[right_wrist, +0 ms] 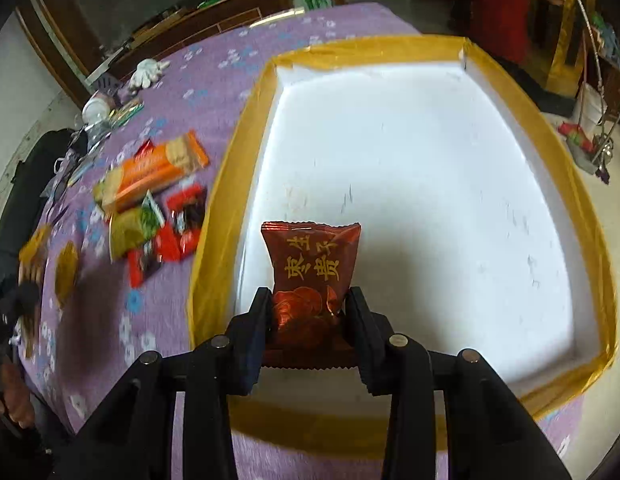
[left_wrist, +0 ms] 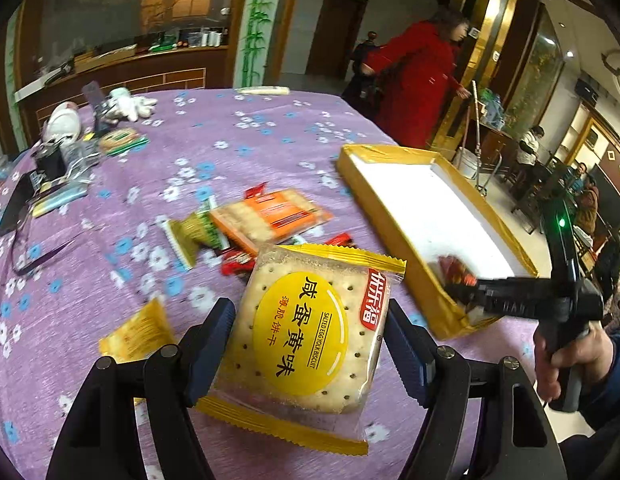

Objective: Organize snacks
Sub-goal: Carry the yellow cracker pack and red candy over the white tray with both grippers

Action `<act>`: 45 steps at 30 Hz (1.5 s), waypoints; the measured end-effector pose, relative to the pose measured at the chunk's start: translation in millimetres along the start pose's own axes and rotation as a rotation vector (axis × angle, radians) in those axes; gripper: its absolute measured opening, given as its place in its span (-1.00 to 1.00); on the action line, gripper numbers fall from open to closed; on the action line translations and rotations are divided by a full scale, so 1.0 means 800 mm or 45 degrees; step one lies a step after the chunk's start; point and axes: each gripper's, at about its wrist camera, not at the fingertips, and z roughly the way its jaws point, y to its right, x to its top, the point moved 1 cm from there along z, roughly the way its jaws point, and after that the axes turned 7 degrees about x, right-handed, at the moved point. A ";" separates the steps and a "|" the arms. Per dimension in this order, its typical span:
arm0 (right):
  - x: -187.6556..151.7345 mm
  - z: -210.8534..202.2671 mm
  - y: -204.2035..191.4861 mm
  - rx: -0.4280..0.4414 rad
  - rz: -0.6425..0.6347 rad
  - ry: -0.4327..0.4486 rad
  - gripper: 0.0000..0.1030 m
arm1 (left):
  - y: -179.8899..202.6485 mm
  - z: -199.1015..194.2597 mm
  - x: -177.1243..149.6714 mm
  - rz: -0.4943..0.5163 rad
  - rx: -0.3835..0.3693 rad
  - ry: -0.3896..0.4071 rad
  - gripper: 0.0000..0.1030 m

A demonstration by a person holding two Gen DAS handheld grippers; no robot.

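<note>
My left gripper (left_wrist: pixel 310 340) is shut on a yellow salted egg yolk biscuit packet (left_wrist: pixel 310 332) and holds it above the purple tablecloth. My right gripper (right_wrist: pixel 308 320) is shut on a dark red snack packet (right_wrist: pixel 310 272) and holds it over the near left part of the gold-rimmed white box (right_wrist: pixel 430 152). In the left wrist view the right gripper (left_wrist: pixel 470 288) reaches into the box (left_wrist: pixel 426 208) from the right. Loose snacks lie left of the box: an orange cracker packet (left_wrist: pixel 266 216), a green packet (left_wrist: pixel 194 236), small red packets (left_wrist: pixel 238 260) and a yellow packet (left_wrist: pixel 138 332).
The round table has a purple flowered cloth (left_wrist: pixel 230 140). Clutter sits at its far left: a white bowl (left_wrist: pixel 64 122), white gloves (left_wrist: pixel 128 104), a phone and glasses (left_wrist: pixel 26 224). A person in red (left_wrist: pixel 418 80) stands beyond the table.
</note>
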 end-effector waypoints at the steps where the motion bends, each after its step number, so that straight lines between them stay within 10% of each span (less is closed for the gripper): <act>1: -0.001 0.000 -0.001 0.008 -0.004 -0.010 -0.29 | 0.005 0.002 0.001 0.005 -0.004 0.000 0.50; 16: -0.049 -0.052 -0.006 0.213 -0.049 -0.081 -0.29 | 0.056 0.020 0.021 0.048 -0.067 -0.004 0.50; 45: 0.051 -0.109 0.049 0.250 0.093 0.122 -0.30 | 0.133 0.068 0.101 0.106 -0.146 0.002 0.45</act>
